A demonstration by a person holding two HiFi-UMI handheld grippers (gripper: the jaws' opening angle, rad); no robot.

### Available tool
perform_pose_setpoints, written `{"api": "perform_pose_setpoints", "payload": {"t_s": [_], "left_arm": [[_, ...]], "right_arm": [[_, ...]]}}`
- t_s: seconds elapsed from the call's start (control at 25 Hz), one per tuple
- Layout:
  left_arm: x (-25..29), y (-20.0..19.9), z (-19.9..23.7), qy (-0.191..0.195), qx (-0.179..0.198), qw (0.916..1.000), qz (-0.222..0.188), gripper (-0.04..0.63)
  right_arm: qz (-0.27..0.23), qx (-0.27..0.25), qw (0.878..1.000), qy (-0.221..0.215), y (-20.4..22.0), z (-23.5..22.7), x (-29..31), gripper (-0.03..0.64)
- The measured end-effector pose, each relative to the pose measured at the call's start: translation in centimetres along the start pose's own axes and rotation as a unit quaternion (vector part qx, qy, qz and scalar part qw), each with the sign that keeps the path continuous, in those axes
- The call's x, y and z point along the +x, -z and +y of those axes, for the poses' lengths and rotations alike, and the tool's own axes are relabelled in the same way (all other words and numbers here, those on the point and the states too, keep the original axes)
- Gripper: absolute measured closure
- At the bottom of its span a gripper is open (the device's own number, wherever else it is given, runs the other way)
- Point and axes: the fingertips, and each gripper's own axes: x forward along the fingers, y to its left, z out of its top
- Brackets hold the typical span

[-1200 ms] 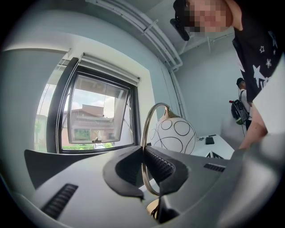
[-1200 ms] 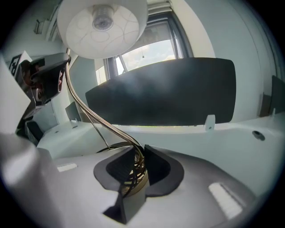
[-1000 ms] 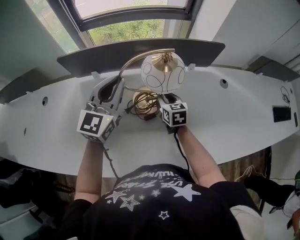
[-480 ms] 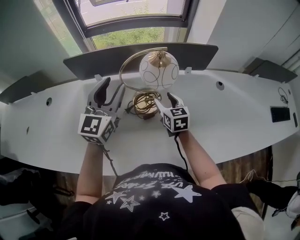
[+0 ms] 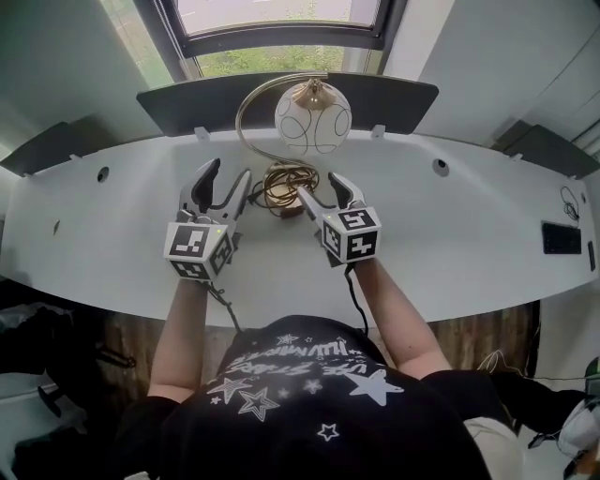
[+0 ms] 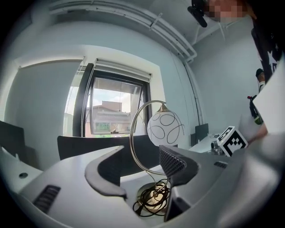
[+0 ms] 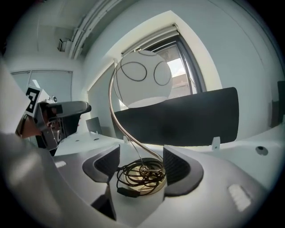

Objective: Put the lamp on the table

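Note:
The lamp stands upright on the white table (image 5: 469, 234), free of both grippers. Its white globe shade (image 5: 313, 117) hangs from a brass arc (image 5: 242, 122) over the round base (image 5: 281, 186), where a dark cord lies coiled. My left gripper (image 5: 223, 183) is just left of the base, jaws opening, nothing between them. My right gripper (image 5: 323, 192) is just right of the base, jaws opening too. In the left gripper view, the left gripper (image 6: 142, 178) frames the base (image 6: 153, 198) and shade (image 6: 164, 129) farther off. The right gripper (image 7: 141, 167) faces the base (image 7: 141, 178), pads apart from it.
A dark curved panel (image 5: 394, 94) runs along the table's back edge under a window (image 5: 281, 19). Round holes (image 5: 442, 167) sit in the tabletop on both sides. A small black device (image 5: 561, 237) lies at the far right. The front edge is by the person's body.
Both grippers let go of the lamp: their jaws opened and they drew back toward the person. The lamp stays standing on the table.

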Motion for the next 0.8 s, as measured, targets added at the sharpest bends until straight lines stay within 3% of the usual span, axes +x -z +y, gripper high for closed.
{"api": "perform_pose_setpoints", "payload": {"t_s": [0.16,0.32,0.52,0.68,0.8], "left_arm": [[-1.0,0.8,-1.1,-0.037,0.003,0.9993,0.003,0.368],[-1.5,2.0,-3.4,-0.048,-0.010,0.9984,0.028,0.368],[-3.3,3.5,-6.2,-0.082,-0.026,0.9954,0.043,0.368],[-5.6,4.1,-8.0,-0.108,-0.038,0.9922,0.048,0.370],[-7.2,4.6,-9.4,-0.112,-0.026,0.9913,0.064,0.370]], "right_arm": [[-0.013,-0.008,1.000,-0.011,-0.9,-0.6,-1.5,0.342],[-0.029,-0.015,0.999,-0.027,-1.7,-1.2,-3.1,0.352],[-0.028,-0.023,0.997,-0.071,-1.5,-0.8,-4.3,0.430],[-0.017,-0.027,0.996,-0.088,-0.5,-0.3,-4.9,0.596],[-0.010,-0.017,0.993,-0.113,0.3,1.2,-5.8,0.615]]}}
